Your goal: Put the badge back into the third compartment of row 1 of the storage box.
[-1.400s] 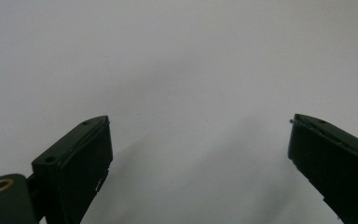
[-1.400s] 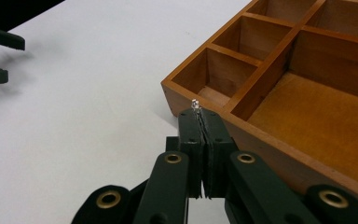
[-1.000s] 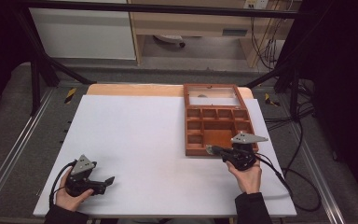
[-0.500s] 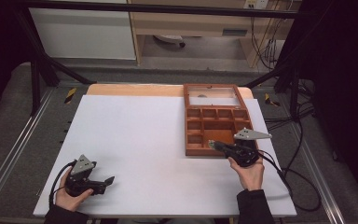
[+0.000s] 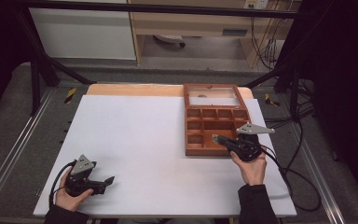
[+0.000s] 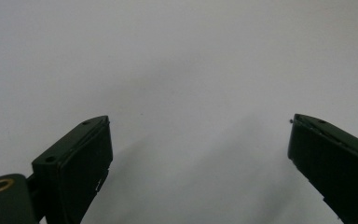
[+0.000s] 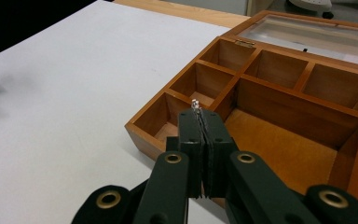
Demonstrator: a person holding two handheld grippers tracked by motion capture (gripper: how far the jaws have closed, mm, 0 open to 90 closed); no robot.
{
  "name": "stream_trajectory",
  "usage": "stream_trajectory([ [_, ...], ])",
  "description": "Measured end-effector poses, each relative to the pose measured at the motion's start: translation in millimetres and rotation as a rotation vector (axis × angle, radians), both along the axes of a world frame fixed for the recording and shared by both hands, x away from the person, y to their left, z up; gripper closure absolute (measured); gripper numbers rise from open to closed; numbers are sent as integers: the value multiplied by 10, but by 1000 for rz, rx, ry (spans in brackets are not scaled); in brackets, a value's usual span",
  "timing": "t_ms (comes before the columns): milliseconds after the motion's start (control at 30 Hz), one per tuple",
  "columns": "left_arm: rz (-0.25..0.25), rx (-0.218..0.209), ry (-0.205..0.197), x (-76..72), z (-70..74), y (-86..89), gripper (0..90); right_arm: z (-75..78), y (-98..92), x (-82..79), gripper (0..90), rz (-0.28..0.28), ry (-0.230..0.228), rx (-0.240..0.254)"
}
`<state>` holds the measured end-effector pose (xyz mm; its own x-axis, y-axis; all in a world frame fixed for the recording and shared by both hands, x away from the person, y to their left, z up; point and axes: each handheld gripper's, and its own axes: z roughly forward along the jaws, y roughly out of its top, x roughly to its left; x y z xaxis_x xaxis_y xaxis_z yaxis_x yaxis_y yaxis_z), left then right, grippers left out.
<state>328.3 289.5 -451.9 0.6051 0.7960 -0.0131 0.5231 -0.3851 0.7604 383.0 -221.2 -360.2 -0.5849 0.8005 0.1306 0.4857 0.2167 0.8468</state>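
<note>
A brown wooden box (image 5: 187, 133) with several empty compartments lies at the table's right, its glass-paned lid (image 5: 212, 96) folded open at the far side. My right gripper (image 5: 216, 138) hovers over the box's front row, shut on a tiny shiny piece (image 7: 196, 103) that sticks out past its tips (image 7: 200, 114). Below it in the right gripper view are the box's near corner (image 7: 140, 129) and a large compartment. My left gripper (image 5: 110, 179) rests near the front left of the table, open, nothing between its jaws (image 6: 198, 140).
A white sheet (image 5: 140, 140) covers the tabletop, with a bare wooden strip (image 5: 135, 89) along the far edge. Black cables (image 5: 298, 177) trail off the right side. Metal frame rails (image 5: 9, 158) run along both sides of the table.
My right gripper has shifted a little away from the person and to the right, from the box's front edge to over its front compartments. The left gripper has stayed put.
</note>
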Motion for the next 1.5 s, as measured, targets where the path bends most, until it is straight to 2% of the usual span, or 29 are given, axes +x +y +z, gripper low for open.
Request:
stream_trajectory([
  [467,2,2,-1,0,1,2,60,15,-34,115,887,-33,-5,-5],
  [1100,3,2,0,3,-3,3,60,46,-111,357,887,-88,-19,-18],
  [1500,4,3,0,3,-3,4,60,27,-142,512,887,-117,-12,-30],
])
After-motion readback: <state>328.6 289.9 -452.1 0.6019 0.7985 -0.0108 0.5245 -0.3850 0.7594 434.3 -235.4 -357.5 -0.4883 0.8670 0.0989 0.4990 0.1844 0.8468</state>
